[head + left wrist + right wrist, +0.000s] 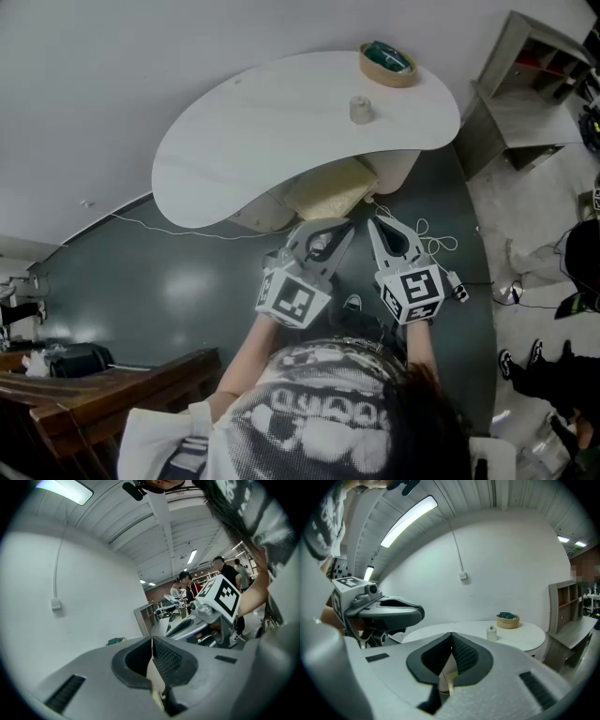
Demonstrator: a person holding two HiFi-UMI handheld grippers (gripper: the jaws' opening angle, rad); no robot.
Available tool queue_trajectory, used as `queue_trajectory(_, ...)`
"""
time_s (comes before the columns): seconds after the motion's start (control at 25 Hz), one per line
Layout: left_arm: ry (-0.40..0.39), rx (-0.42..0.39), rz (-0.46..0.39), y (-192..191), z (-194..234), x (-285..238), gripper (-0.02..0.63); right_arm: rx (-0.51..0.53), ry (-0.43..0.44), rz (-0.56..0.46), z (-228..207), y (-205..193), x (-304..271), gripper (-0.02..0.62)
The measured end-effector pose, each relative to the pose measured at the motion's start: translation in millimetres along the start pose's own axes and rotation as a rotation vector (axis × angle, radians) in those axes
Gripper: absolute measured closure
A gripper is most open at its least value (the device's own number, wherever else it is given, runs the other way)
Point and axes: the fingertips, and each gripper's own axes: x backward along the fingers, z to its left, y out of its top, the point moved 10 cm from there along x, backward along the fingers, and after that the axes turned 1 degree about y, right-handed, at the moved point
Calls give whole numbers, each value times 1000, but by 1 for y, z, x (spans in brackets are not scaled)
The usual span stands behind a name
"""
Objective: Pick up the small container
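One table (262, 141), one small container (361, 110), one bowl (405, 79) — one left gripper (344, 228), one right gripper (376, 223).

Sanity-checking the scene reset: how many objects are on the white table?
2. The small container stands right of the middle of the white table. The wooden bowl with green contents sits apart from it, near the far edge. No others show.

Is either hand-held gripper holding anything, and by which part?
Nothing. The left hand-held gripper and right hand-held gripper are shut, empty; the small container stands on the table.
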Motion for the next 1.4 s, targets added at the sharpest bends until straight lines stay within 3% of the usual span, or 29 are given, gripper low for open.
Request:
queue_trajectory(0.92, -170, -41, -49, -67, 199, -70, 600, -46, -182, 69, -47, 34, -191, 598)
queue_trajectory(1.4, -272, -78, -78, -93, 236, -87, 600, 20, -286, 179, -87, 20, -241, 492)
